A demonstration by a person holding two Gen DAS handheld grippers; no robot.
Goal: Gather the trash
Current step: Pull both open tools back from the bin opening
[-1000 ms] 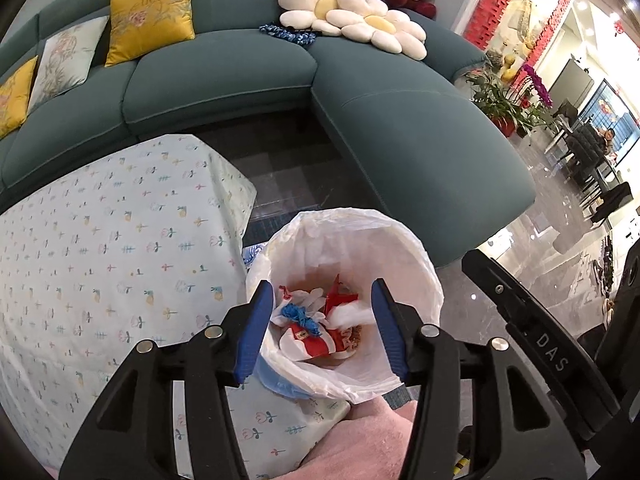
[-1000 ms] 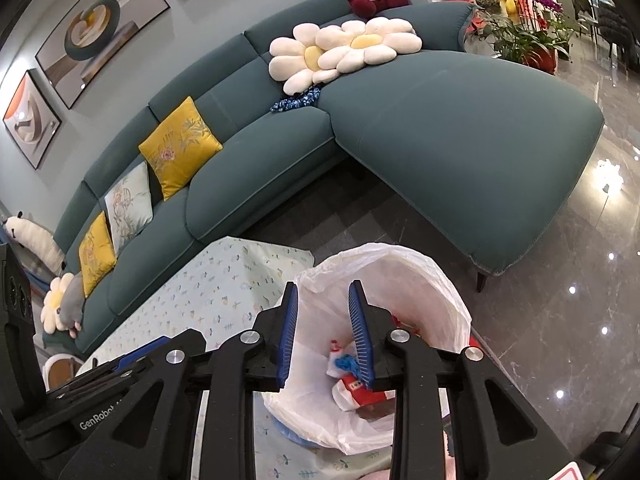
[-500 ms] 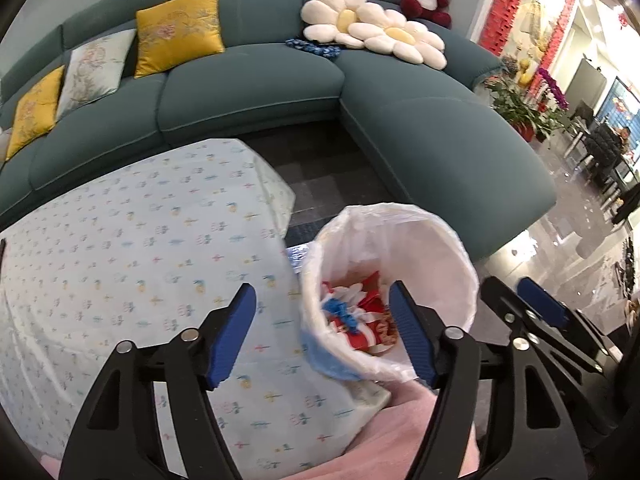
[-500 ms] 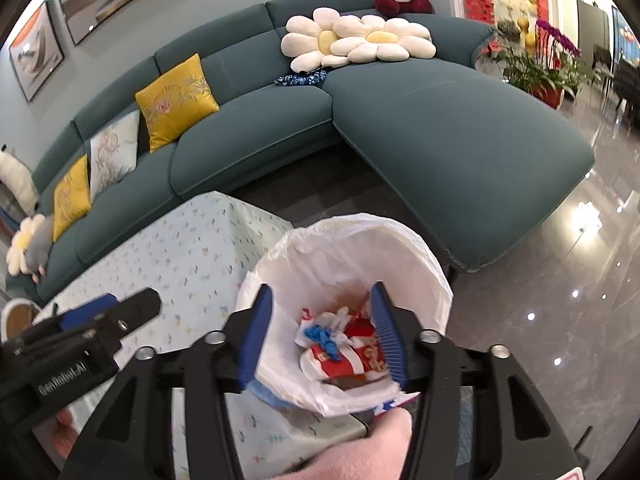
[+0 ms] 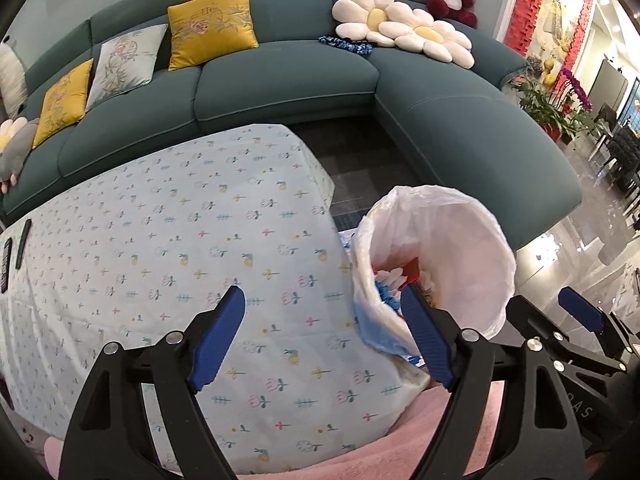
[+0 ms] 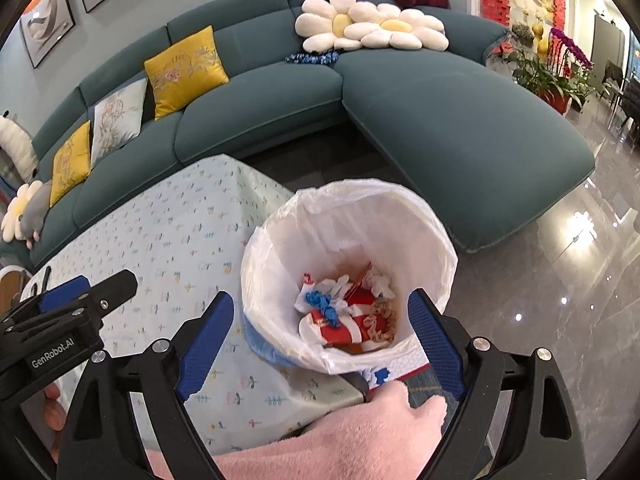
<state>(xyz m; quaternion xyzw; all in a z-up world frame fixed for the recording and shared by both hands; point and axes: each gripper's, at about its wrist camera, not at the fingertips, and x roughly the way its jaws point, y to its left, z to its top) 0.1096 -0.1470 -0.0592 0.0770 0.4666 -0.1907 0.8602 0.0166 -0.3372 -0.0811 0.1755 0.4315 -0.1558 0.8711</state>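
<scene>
Both grippers' fingers gape empty, left gripper (image 5: 320,336) over the tablecloth (image 5: 168,240), right gripper (image 6: 320,336) above the lined bin (image 6: 432,220) at the table corner, where wrappers (image 6: 344,316) lie, so any remaining trash wants a wide, level approach.

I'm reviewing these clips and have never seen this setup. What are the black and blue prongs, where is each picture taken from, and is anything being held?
Each picture comes from a fisheye camera mounted on a handheld claw, looking along its two blue-padded fingers. A person carries one per hand. The left claw and right claw are both open and hold nothing. The right view looks down into a white-lined trash bin with red, white and blue wrappers inside. It stands beside a table with a patterned cloth; a teal sofa lies beyond.
</scene>
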